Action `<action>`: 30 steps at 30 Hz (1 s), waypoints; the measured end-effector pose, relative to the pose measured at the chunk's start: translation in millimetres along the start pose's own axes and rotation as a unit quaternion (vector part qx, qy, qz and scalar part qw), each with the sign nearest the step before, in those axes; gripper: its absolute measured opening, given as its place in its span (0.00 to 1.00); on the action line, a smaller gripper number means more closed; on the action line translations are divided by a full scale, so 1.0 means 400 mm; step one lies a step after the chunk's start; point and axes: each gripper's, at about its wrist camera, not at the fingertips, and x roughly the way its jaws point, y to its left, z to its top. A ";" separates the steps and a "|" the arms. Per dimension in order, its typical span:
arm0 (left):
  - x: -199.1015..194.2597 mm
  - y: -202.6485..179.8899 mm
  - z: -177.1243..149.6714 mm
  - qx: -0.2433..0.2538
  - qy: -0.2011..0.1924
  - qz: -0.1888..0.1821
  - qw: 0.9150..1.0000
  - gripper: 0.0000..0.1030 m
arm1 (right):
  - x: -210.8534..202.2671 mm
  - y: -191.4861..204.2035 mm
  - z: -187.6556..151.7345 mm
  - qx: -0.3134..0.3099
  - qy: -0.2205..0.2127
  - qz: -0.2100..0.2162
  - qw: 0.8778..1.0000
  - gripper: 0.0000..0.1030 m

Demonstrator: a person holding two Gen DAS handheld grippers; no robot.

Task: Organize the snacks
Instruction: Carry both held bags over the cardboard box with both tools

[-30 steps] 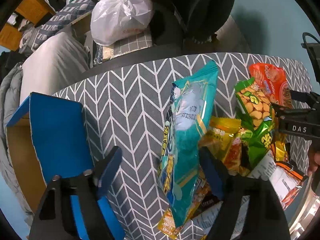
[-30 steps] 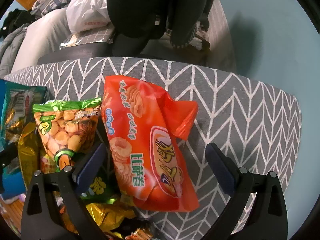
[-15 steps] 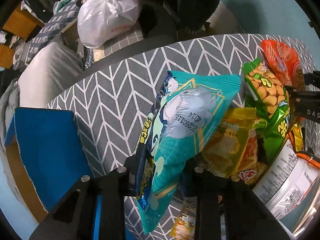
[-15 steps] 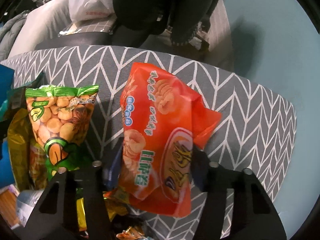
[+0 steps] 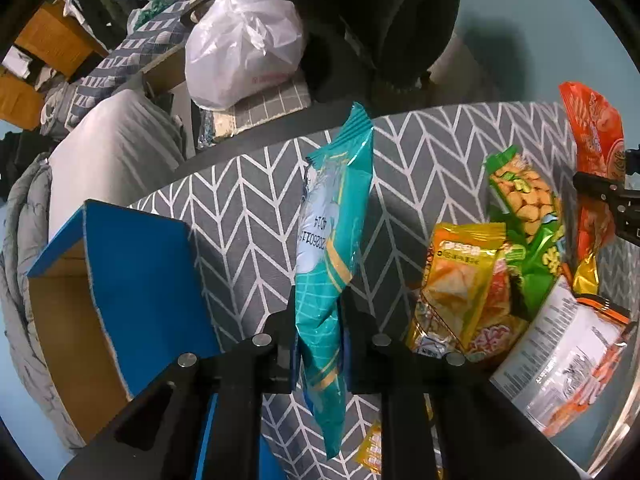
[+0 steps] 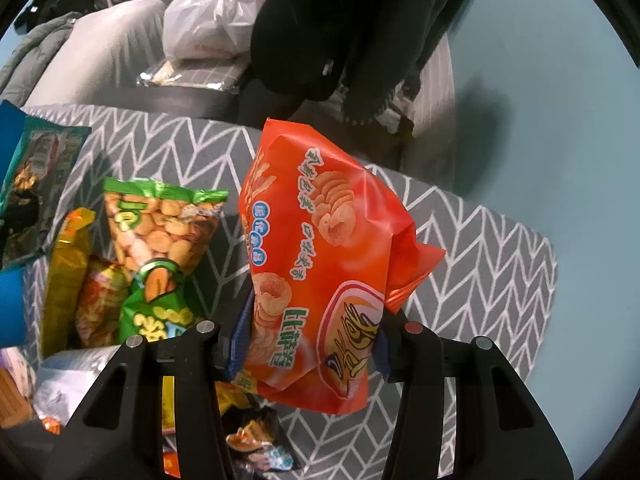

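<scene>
Both tongs, spread a second ago over packets lying flat, have just been closing and now each pinches one. The left tongs are pressed tight on the teal packet, which now stands on edge between the pads, its far end raised off the worktop. The right tongs grip the orange packet across its width, and that packet has tilted up from the grey chevron cloth; its far end lifts clear.

Left of the orange packet, in the right view, the green packet lies on the worktop beside a yellow packet, with more wrappers heaped at the near left. In the left view the same heap sits to the right of the teal packet: a yellow packet, the green one and a white packet nearest the edge. A blue box with a brown inside stands open at the left edge of the worktop. Beyond the far edge rests a white bag.
</scene>
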 end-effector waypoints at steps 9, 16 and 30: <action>-0.060 0.019 -0.023 -0.008 -0.019 -0.021 1.000 0.15 | -0.090 0.008 -0.008 -0.003 -0.023 0.014 1.000 0.46; -0.119 0.048 -0.049 -0.008 -0.034 -0.026 0.999 0.15 | -0.167 0.030 -0.013 -0.012 -0.035 0.029 0.999 0.46; -0.264 0.135 -0.121 -0.016 -0.088 -0.015 0.996 0.15 | -0.302 0.173 0.000 -0.056 -0.063 0.064 0.994 0.46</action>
